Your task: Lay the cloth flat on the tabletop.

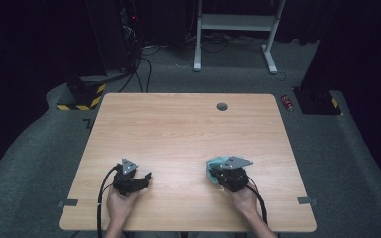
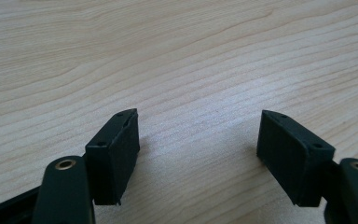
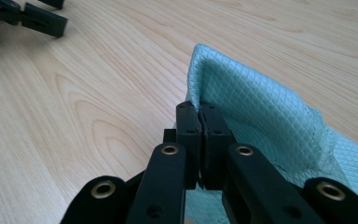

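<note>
A pale teal quilted cloth (image 3: 261,107) is pinched between the jaws of my right gripper (image 3: 199,116), which is shut on its edge; the cloth bunches up behind and to the right of the jaws. From above, the cloth (image 1: 214,165) shows as a small teal bundle at the right gripper (image 1: 217,174), near the table's front right. My left gripper (image 2: 198,140) stands open just over bare wood, nothing between its pads. In the high view the left gripper (image 1: 144,179) sits at the front left, held by a hand.
The wooden table (image 1: 178,129) has a round cable hole (image 1: 222,106) near its far edge. Beyond it are a white desk frame (image 1: 235,29), cables and a black-and-yellow striped base (image 1: 82,96) on the carpet. The left gripper's jaws (image 3: 32,16) appear at the right gripper view's top left.
</note>
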`<state>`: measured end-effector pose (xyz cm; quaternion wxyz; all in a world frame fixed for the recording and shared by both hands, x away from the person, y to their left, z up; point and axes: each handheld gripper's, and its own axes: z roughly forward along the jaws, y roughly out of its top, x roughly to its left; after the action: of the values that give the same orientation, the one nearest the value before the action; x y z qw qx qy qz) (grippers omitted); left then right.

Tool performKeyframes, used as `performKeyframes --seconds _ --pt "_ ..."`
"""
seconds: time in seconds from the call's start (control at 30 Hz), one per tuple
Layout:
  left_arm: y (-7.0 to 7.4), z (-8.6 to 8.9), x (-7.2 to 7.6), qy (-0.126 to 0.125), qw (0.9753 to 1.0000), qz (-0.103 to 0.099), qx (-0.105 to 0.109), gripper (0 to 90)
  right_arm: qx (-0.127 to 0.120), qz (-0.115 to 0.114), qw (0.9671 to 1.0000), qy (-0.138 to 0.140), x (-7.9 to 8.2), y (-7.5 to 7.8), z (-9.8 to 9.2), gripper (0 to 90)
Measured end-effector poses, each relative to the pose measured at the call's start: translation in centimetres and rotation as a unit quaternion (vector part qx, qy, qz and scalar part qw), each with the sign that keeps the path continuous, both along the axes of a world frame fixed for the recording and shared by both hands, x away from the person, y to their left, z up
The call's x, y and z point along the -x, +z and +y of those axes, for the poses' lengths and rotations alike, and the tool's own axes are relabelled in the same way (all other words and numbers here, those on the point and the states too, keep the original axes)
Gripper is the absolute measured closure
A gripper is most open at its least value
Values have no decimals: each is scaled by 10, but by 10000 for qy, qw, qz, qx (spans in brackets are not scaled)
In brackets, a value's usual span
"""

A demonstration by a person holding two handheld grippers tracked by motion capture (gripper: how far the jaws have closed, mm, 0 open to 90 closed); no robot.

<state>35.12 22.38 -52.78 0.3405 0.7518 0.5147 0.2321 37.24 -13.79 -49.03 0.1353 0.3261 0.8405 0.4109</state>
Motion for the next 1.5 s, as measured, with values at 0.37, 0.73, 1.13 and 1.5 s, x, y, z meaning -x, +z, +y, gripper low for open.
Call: performKeyframes --seconds 0.37,0.73,1.13,1.5 --pt "0 0 0 1 10000 0 0 299 -131 58 9994 318 -3 1 31 883" --pt "0 0 0 23 10000 -8 -1 300 -176 125 9980 587 -7 -2 62 879" --pt "8 -6 -1 -337 9985 71 435 328 -256 297 9980 503 -2 1 44 650" --pt "41 -67 0 -1396 9888 -172 503 383 -238 324 9989 -228 -11 -3 3 730"
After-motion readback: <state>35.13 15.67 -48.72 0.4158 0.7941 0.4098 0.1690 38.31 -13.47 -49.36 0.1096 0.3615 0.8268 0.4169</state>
